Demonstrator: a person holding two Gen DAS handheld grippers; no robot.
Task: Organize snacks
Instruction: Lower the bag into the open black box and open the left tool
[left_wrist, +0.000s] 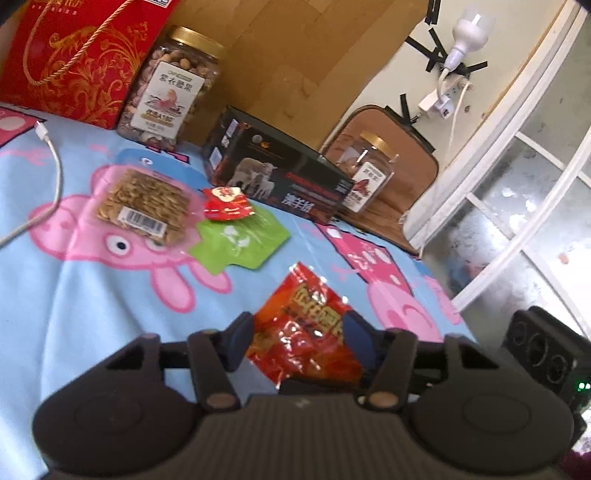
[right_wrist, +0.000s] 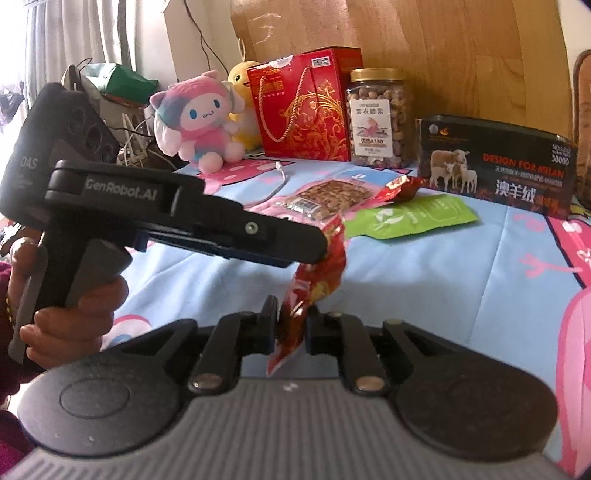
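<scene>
Above the cartoon bedsheet (left_wrist: 74, 295), both grippers pinch 1 red snack packet (left_wrist: 306, 332): left gripper (left_wrist: 295, 332) and right gripper (right_wrist: 291, 325) clamped on it. Release 1 before moving, lest it tears.

Pink plush toy (right_wrist: 201, 122), white cable (left_wrist: 44, 177) — on cartoon-print bedsheet (left_wrist: 74, 314).

From the left wrist view, bare bedsheet (left_wrist: 92, 314) lies open at nine o'clock. At eleven, the seed packet (left_wrist: 146, 205), green pouch (left_wrist: 240, 240) and small red packet (left_wrist: 227, 203) block; the black box (left_wrist: 280, 173) and nut jar (left_wrist: 171, 85) wall twelve.
</scene>
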